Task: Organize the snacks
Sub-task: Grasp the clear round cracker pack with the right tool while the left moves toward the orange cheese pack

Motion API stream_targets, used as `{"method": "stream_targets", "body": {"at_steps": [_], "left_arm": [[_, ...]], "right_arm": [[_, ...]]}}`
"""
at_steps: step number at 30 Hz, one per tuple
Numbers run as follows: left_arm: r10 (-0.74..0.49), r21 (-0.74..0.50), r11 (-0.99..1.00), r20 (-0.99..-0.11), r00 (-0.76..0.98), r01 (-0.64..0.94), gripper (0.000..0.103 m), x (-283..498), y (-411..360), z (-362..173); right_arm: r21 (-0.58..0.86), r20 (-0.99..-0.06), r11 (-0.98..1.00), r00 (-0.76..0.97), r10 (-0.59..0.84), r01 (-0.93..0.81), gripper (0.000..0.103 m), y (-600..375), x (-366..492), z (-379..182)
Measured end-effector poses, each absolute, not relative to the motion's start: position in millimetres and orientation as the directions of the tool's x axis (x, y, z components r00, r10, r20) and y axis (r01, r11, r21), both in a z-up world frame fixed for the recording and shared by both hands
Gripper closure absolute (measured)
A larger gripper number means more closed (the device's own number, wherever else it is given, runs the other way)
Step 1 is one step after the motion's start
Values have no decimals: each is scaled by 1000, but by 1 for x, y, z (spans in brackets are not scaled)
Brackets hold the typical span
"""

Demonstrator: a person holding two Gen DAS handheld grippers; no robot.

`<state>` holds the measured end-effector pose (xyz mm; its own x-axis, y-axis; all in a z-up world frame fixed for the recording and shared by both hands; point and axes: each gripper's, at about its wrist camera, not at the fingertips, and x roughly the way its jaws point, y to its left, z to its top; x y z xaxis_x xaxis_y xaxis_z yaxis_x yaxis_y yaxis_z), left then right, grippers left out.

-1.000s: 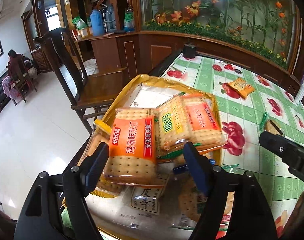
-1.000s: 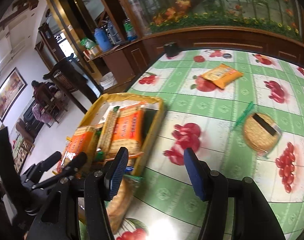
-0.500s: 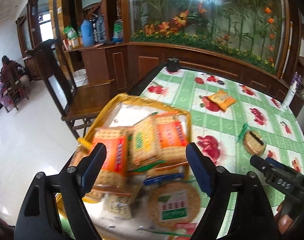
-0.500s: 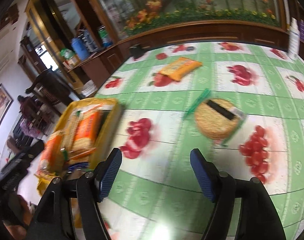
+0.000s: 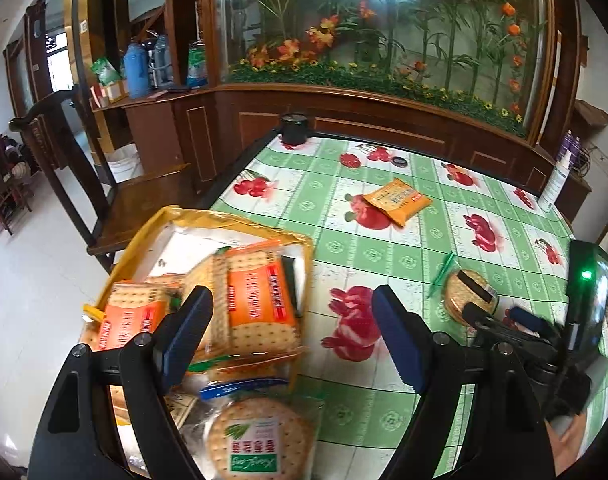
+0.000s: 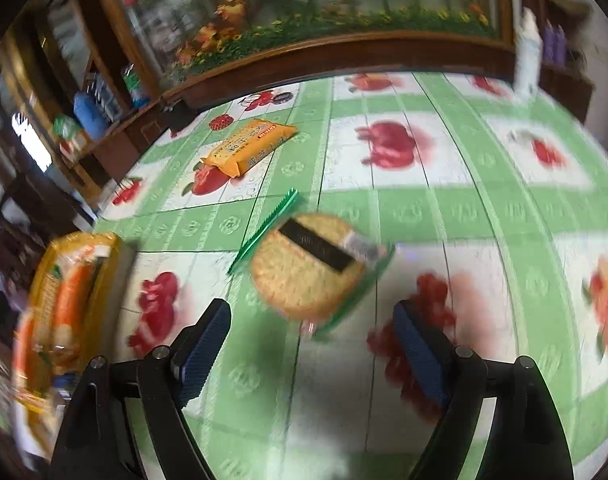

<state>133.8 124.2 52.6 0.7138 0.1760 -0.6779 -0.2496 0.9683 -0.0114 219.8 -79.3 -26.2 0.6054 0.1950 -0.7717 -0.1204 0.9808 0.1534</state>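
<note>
Ahead of the right gripper [image 6: 308,346], jaws just opened and empty, lie a round cracker pack [image 6: 308,266] and an orange packet [image 6: 249,146], both left to collect; the left gripper [image 5: 291,332] hangs open, empty, over the filled tray [image 5: 143,236].

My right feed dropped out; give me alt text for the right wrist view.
The open right tool points at a round cracker pack on the green fruit-print tablecloth, nothing between its fingers. An orange snack packet lies beyond; the yellow bag of crackers sits left.
</note>
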Motion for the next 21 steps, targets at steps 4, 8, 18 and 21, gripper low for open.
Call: {"method": "stream_targets", "body": {"at_steps": [4,8,18,21], "left_arm": [[154,-34,970,-687,710,-242,21,139,123,49],[139,-50,969,-702,698,-243,21,149,122,43],[119,-36,977,-723,680,-209,21,172,100,34],[110,-41,978,-731,674,-204,21,182,94,33]], "right_arm": [[67,-767,943,588,258,-327,7,-70,238,-29],[-49,-791,865,548,271,-499,2,-61,248,-38],[-6,-840,833,454,296,-554,0,-70,278,-59],[-18,-841,825,455,294,-565,0,-67,278,-58]]}}
